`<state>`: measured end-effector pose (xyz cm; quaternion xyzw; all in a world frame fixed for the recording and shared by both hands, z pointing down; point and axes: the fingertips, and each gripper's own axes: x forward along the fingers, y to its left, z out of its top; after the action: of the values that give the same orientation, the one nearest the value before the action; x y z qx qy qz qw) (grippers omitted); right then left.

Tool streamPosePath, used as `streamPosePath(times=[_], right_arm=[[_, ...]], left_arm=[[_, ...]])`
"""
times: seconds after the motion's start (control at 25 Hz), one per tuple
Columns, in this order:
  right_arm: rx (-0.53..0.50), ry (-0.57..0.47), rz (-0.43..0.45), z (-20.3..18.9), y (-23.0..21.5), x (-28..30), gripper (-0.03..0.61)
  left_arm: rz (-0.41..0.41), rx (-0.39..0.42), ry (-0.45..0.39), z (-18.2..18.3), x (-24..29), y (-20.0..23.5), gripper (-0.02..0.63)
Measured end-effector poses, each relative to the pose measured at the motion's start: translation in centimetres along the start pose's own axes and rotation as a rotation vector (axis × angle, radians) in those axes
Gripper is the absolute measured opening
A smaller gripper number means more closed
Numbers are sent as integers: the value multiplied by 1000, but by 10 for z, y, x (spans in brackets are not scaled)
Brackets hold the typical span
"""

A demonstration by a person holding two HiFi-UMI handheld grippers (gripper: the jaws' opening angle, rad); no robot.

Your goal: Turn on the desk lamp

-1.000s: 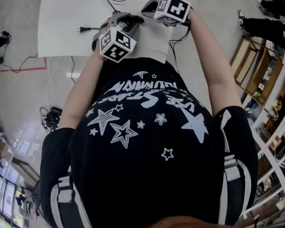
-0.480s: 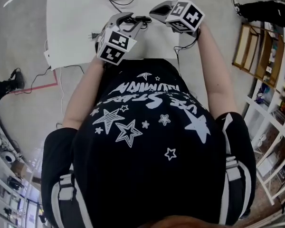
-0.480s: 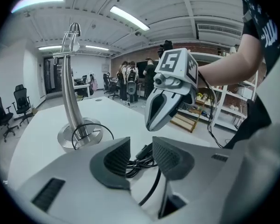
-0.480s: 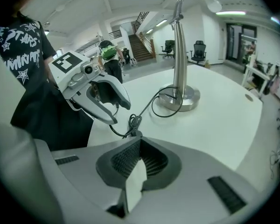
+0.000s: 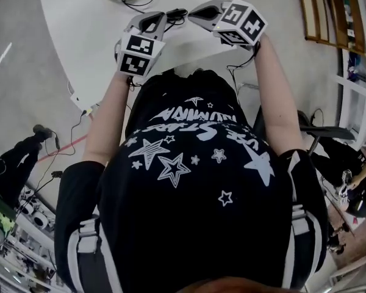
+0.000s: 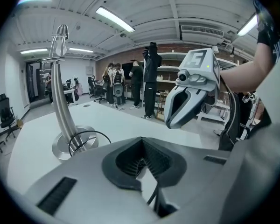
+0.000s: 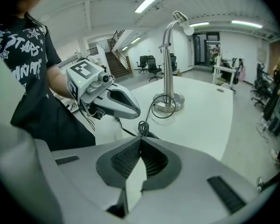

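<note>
The desk lamp (image 6: 60, 78), a silver curved stem on a round base (image 6: 65, 146), stands on the white table (image 6: 112, 120) to the left ahead of my left gripper (image 6: 141, 146). That gripper's jaws are shut, with nothing seen between the pads. A black cable (image 6: 154, 197) runs just below them. My right gripper (image 7: 141, 148) is shut too, facing the lamp (image 7: 169, 69) and its head (image 7: 182, 23). A bundled loop of the black cable (image 7: 142, 126) lies just beyond its tips. In the head view the left gripper (image 5: 147, 24) and right gripper (image 5: 201, 10) hang side by side over the table's near edge.
The lamp's cable circles its base (image 7: 163, 107) and trails toward me. A person's black star-print shirt (image 5: 195, 182) fills the head view. Several people (image 6: 130, 85) and office chairs (image 7: 151, 64) stand in the room behind. Shelving (image 5: 329, 11) is to the right.
The head view has swung, so the table and lamp base sit further left and up. Both grippers stay by the cable at the near edge. The left gripper's jaws look narrower than before.
</note>
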<state>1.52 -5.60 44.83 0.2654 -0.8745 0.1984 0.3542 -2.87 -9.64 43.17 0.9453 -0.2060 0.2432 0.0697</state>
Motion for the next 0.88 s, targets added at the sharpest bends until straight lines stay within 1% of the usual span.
streamPosePath(times=[0.12,0.24,0.32,0.48,0.6,0.76,0.88], right_arm=[[46,-44,-44,-4,11,-16,3],[100,-127,-79,-1,31,-30,3],[124,-187,-103,-1,43,-42,3],[169,-290,-163,-16,60,-71,3],[207,-363,-195,-26,82,-79,3],[238,-424,-214,-29,115,-85,3],[227,-452,-227,-28,145,-91,3]], left_arm=[[-18,13,-6,8,-4,-10,8],[-20,27,-2,8,-16,-18,8],[-11,37,-2,10,-23,-26,8],[21,46,-9,20,-32,-50,8],[40,44,-26,17,-52,-67,8],[57,39,-40,7,-83,-82,8],[65,41,-60,1,-108,-98,8]])
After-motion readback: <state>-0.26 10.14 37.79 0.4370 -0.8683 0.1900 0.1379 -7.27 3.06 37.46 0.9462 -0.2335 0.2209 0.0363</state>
